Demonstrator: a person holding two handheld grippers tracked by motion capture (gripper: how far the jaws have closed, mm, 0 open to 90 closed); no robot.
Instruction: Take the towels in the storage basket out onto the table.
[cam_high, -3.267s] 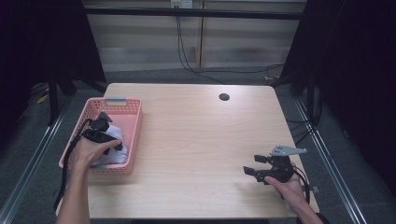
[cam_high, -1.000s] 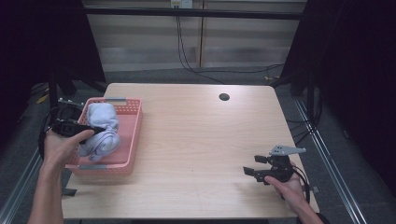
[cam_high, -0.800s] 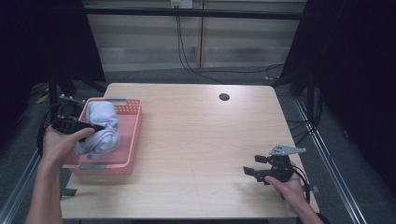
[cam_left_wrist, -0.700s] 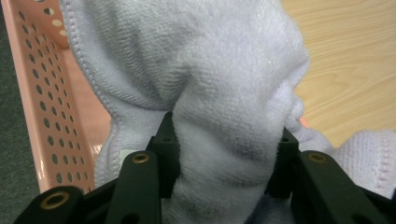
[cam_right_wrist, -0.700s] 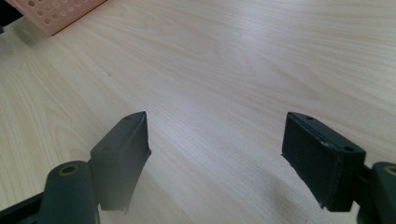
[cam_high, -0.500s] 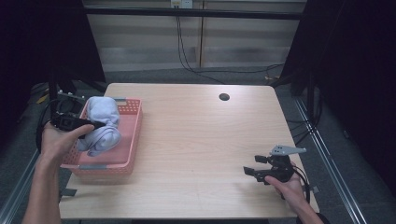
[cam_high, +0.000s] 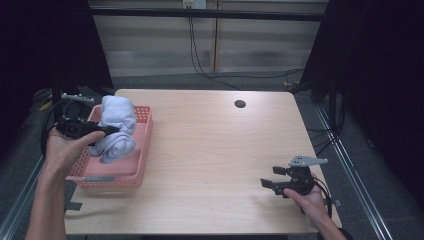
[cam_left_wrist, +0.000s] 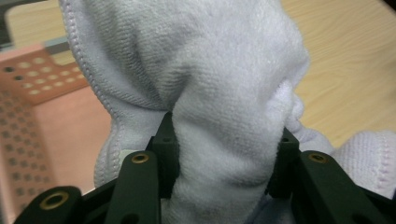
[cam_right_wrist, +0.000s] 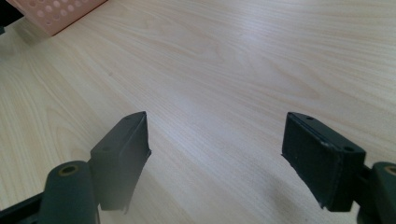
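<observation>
The left gripper (cam_high: 95, 131) has its jaws clenched on a bunched white towel (cam_high: 116, 127), lifted above the pink basket (cam_high: 131, 167) at the surface's (cam_high: 210, 150) left edge. Well away from the basket, the right gripper (cam_right_wrist: 215, 154) rests low, jaws spread wide, holding nothing.

Table (cam_high: 215, 150) is evenly lit from overhead, surroundings go nearly black. Towel (cam_left_wrist: 219, 84) close-up is sharp; shadows stay soft.
</observation>
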